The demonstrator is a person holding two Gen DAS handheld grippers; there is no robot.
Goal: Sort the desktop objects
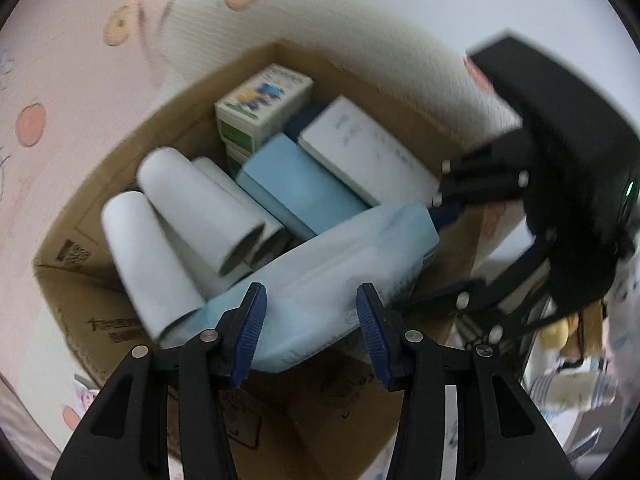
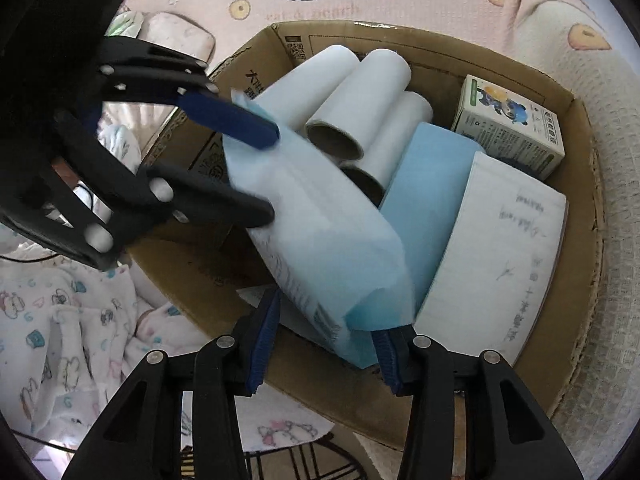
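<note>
Left wrist view, reading left to right: pink cartoon-print cloth, then the cardboard box with three white paper rolls lying at its left side, a light blue box and a white carton in the middle, a small printed carton at the back corner. Across the front lies the pale blue soft pack, tilted, one end resting on the rolls. The left gripper stands spread, its blue pads either side of the pack's near end with a gap showing on both, so released. At far right the right gripper reaches to the pack's other end.

Right wrist view: the left gripper sits at the left with fingers apart around the pack's upper corner. The pack runs down to the right gripper; its right pad presses the pack's lower corner, the left pad appears just clear, though blur makes contact hard to judge. I cannot tell whether it is clamped.

Handling, as judged: the pack looks light and squashy, film-wrapped and likely slippery; a hold across its short end or seam should serve better than its broad face. It will sag if gripped at one end.

Surface: soft bedding, a wire rack below the box. Room otherwise unseen.
</note>
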